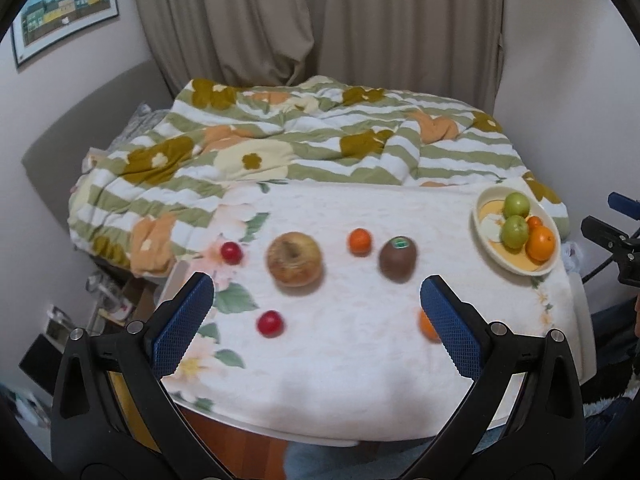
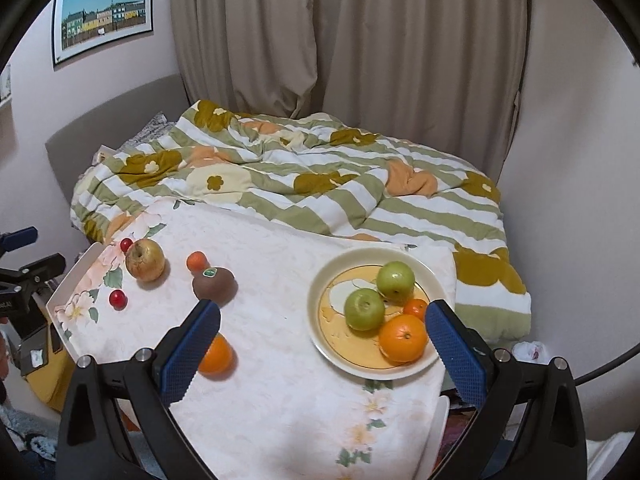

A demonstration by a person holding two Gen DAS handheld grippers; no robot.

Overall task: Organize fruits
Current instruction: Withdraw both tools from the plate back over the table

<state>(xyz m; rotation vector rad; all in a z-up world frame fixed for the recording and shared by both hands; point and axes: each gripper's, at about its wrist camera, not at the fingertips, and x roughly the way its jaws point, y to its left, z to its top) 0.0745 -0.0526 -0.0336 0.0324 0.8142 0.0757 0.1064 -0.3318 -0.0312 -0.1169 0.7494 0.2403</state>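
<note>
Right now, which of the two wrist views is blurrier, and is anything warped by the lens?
Left wrist view: motion-smeared, the russet apple and kiwi have soft edges. Right wrist view: sharper, the kiwi's sticker and the plate rim read crisply. Both views: fisheye bends the curtain and walls, with dark vignette corners; lighting is soft, shadows faint.

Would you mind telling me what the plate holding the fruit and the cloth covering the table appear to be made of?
The plate looks like glazed ceramic, possibly melamine: a smooth cream rim with a slight sheen and a printed yellow centre. The cloth looks like soft woven or quilted fabric, matte white with a faint embossed texture and printed flowers; it drapes over the table edge.
</note>
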